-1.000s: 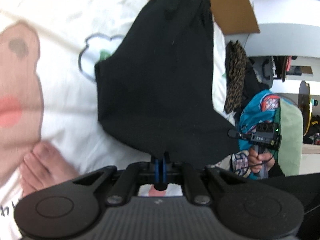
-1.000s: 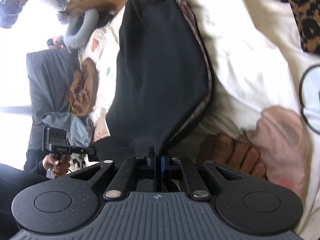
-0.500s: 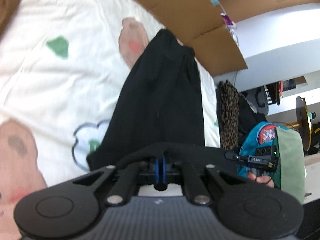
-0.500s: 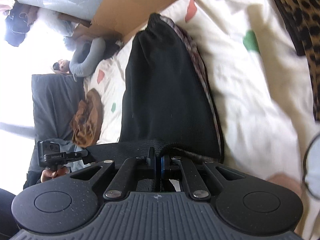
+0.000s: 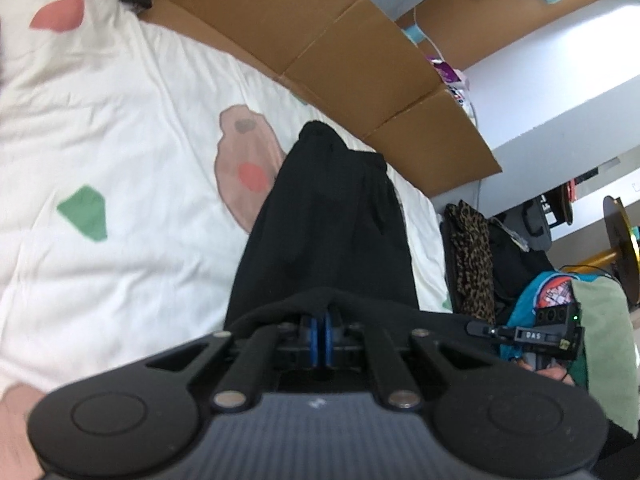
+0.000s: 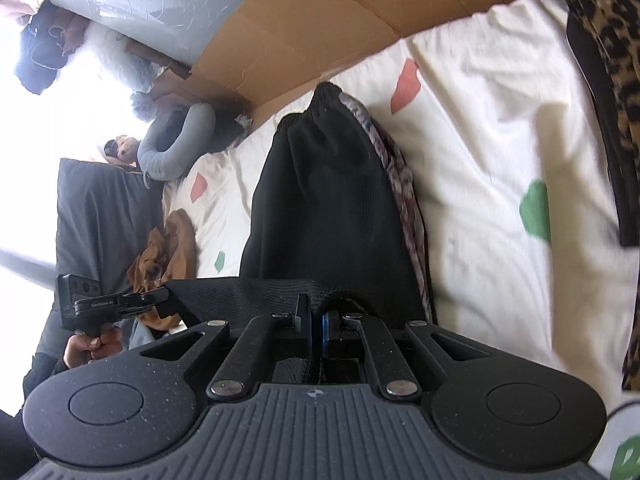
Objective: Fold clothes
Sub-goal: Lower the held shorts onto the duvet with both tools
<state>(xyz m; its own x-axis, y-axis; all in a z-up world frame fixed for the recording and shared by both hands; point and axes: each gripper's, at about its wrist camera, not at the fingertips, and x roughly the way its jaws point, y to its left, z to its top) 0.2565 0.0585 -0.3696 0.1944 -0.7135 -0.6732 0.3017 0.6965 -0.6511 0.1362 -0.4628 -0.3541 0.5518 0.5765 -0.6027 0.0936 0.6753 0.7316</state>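
a: where is the black garment [image 5: 324, 224]?

b: it lies lengthwise on the white patterned bedspread [image 5: 104, 128], its gathered far end near the flattened cardboard [image 5: 352, 60]. the near edge is lifted and stretched between the two grippers.

a: and the fingers?

b: the left gripper [image 5: 320, 326] is pinched tight on that near edge – the cloth drapes over its blue pads. the right gripper [image 6: 315, 322] is clamped on the same edge, with a fold of black fabric caught between its pads.

a: anything crowding the bed?

b: a leopard-print garment [image 6: 612, 80] lies along the right side, just beside the black one's patterned lining. a crumpled brown cloth [image 6: 168, 252] sits to the left with a dark cushion [image 6: 100, 216] beyond it, and a grey neck pillow [image 6: 176, 144] lies by the cardboard – all apart from the garment.
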